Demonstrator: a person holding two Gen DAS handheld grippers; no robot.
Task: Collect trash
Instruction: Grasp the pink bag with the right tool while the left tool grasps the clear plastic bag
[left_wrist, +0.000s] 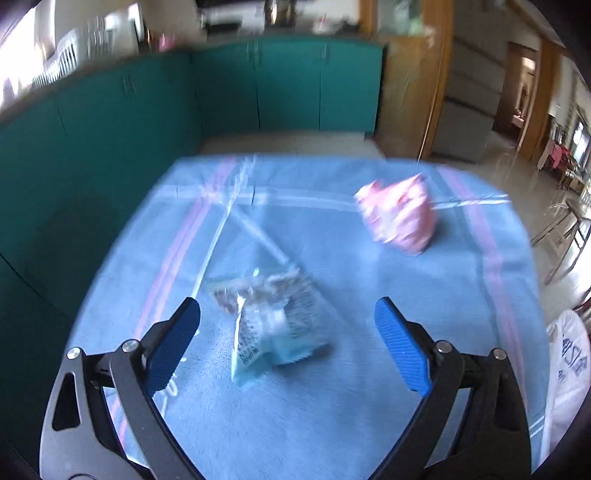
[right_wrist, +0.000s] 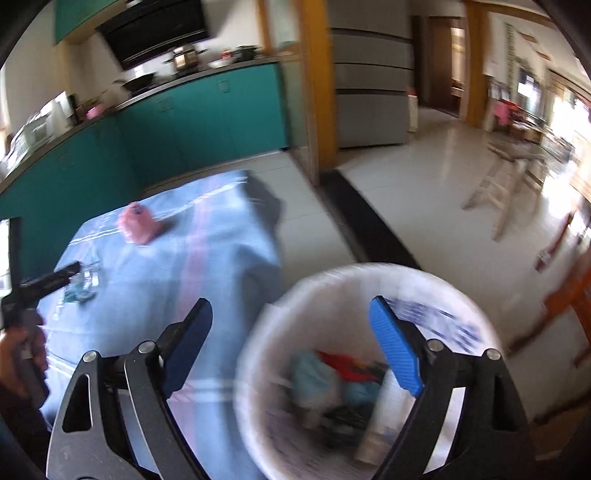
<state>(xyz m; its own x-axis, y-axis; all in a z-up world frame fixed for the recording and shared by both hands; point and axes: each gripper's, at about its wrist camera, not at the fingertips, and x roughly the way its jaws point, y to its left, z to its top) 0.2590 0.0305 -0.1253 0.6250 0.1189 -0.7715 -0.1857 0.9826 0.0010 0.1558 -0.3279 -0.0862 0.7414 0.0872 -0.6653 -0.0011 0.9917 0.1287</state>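
Your left gripper (left_wrist: 287, 343) has its jaws spread wide and nothing pinched, lined up over the clear wrapper (left_wrist: 271, 325) lying on the blue cloth (left_wrist: 369, 387) covering the desk, so it looks set for the next pick. Further right on the cloth sits 1 more piece, the pink wrapper (left_wrist: 400, 214), well apart from the first. Your right gripper (right_wrist: 291, 347) hangs with jaws open and empty over the white bin (right_wrist: 461, 295), which stands beside the desk for easy drops and already holds some trash.
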